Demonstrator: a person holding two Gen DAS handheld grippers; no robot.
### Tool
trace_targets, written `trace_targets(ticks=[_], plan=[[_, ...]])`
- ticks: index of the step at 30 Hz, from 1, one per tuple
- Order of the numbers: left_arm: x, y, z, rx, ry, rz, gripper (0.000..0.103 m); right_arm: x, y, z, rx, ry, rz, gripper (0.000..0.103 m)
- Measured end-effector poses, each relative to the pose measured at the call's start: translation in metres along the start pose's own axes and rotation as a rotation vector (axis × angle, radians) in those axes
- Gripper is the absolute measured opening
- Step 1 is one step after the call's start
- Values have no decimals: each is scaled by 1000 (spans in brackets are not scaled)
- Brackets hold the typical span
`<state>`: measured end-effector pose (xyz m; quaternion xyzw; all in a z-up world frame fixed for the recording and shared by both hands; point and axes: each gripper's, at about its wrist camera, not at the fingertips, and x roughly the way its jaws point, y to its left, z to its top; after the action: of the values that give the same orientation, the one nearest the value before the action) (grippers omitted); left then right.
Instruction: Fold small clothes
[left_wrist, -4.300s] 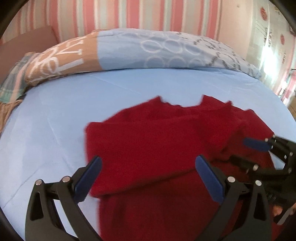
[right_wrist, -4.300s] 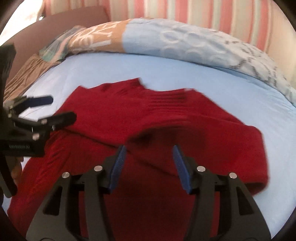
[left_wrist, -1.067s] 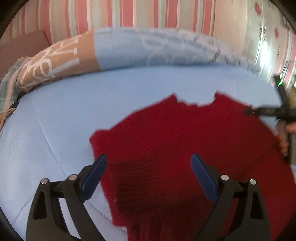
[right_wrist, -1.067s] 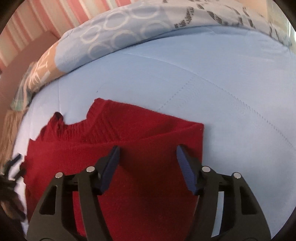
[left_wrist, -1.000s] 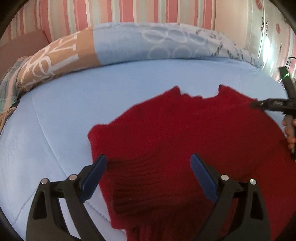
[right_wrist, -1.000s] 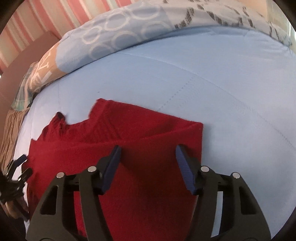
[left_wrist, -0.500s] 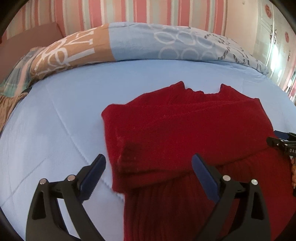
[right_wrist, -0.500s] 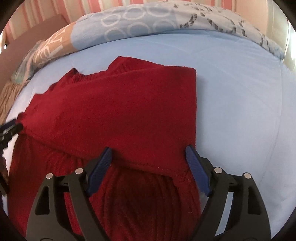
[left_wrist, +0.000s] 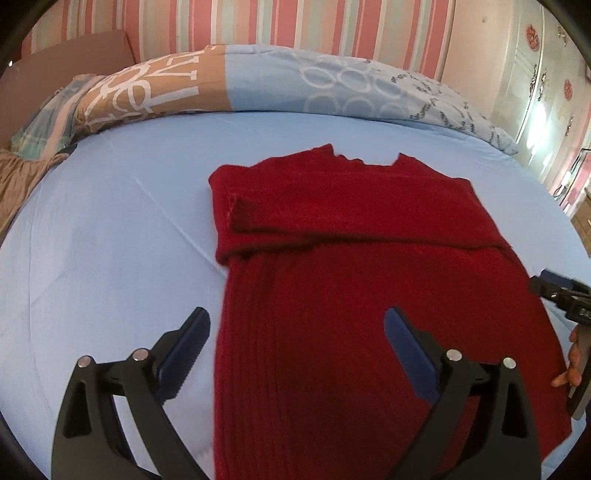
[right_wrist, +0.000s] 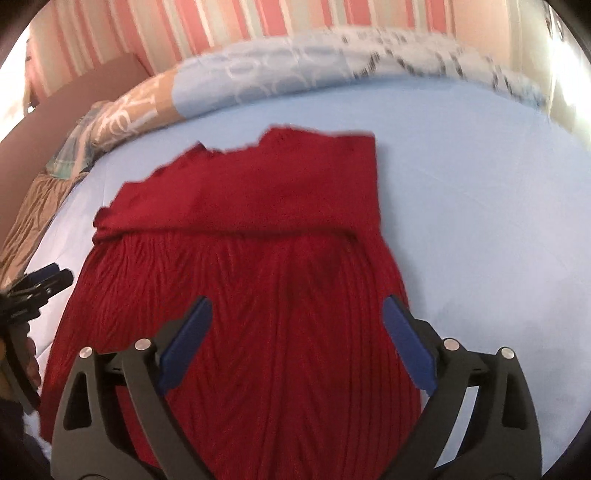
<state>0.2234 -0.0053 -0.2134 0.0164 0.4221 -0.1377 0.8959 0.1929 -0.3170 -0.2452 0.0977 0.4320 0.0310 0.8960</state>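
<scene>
A red sweater lies flat on a light blue sheet, neckline at twelve o'clock and ribbed body running down toward six in both wrist views. Its upper part is doubled: both sleeves are folded across the chest into a band whose lower edge crosses the body from about nine to three o'clock, and in the left wrist view a sleeve cuff shows near the band's nine o'clock end. The left gripper has its jaws wide apart and holds nothing; its nine o'clock finger sits over the bare sheet just beside the sweater's edge, its three o'clock finger over the ribbed body. The right gripper is likewise spread wide and empty, both blue pads over the ribbed knit, the three o'clock pad close to the sweater's edge. Whether either gripper touches the cloth cannot be told. Each gripper shows in the other's camera: the right one at three o'clock in the left view, just beside the sweater's side edge, with the person's fingers around its handle; the left one at nine o'clock in the right view, also at the sweater's side. Beyond the sweater, at twelve o'clock, a rolled quilt in tan and pale blue lies across the bed, against a wall with pink stripes. The right view is blurred toward its top.
</scene>
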Motion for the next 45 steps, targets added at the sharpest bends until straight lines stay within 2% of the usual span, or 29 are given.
trace_targets(ticks=[3, 6, 7, 11, 16, 22, 29, 33, 45], plan=[[-12, -6, -9, 1, -4, -2, 96, 0, 1, -11, -17, 32, 19, 93], [-23, -8, -15, 13, -8, 10, 96, -10, -3, -25, -86, 34, -111, 93], [-27, -8, -17, 12, -11, 8, 96, -14, -8, -29, -80, 31, -126, 93], [-33, -6, -26, -4, 5, 15, 96, -41, -21, -31, 2, -41, -74, 93], [-46, -2, -40, -26, 13, 16, 96, -70, -2, -35, -42, -126, -79, 94], [-66, 2, -61, -55, 24, 16, 96, -80, 15, -57, -60, -121, -78, 94], [-94, -8, -82, -41, 6, 51, 96, -99, 33, -83, -99, -127, -107, 94], [-105, -15, -98, -17, 12, 82, 96, -113, 30, -96, -92, -123, -117, 94], [-125, -16, -131, -40, -2, 104, 96, -135, 26, -131, -80, -118, -148, 94]])
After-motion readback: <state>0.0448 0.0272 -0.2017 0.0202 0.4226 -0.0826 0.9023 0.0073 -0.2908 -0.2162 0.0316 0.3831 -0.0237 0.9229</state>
